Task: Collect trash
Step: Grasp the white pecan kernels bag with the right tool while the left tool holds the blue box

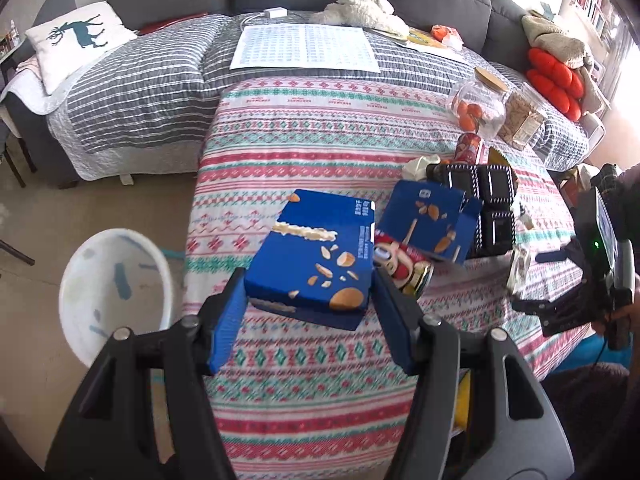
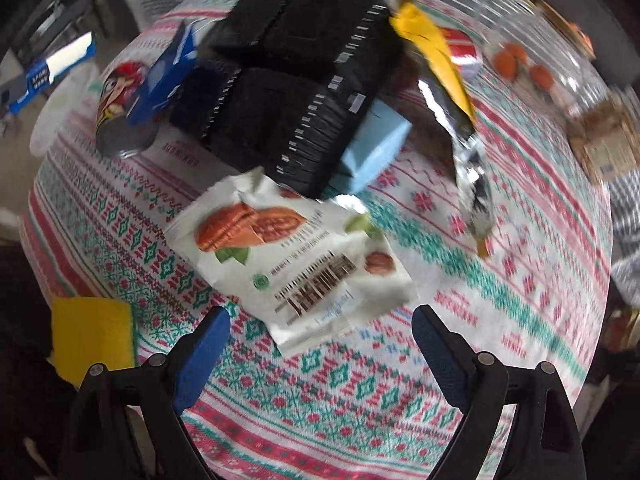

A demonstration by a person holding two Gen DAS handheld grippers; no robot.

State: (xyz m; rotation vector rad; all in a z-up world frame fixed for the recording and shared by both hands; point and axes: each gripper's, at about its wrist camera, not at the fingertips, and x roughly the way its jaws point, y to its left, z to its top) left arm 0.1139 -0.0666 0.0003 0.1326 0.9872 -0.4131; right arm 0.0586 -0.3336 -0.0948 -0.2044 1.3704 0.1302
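Observation:
My left gripper (image 1: 310,294) is shut on a blue snack box (image 1: 312,252) and holds it above the patterned tablecloth (image 1: 320,128). A white bin (image 1: 116,292) stands on the floor to the left. A second blue box (image 1: 430,222) and a red can (image 1: 404,266) lie behind the held box. My right gripper (image 2: 320,320) is open, its fingers on either side of the near end of a white nut wrapper (image 2: 296,256). A yellow-and-silver foil bag (image 2: 452,92) lies to the right, and the red can (image 2: 120,108) to the left.
A black organiser (image 2: 288,84) stands mid-table with a light-blue sponge (image 2: 372,144) beside it. Glass jars (image 1: 480,108) stand at the far right. A yellow sponge (image 2: 92,336) sits at the near left edge. A sofa with a striped cover (image 1: 140,88) lies behind.

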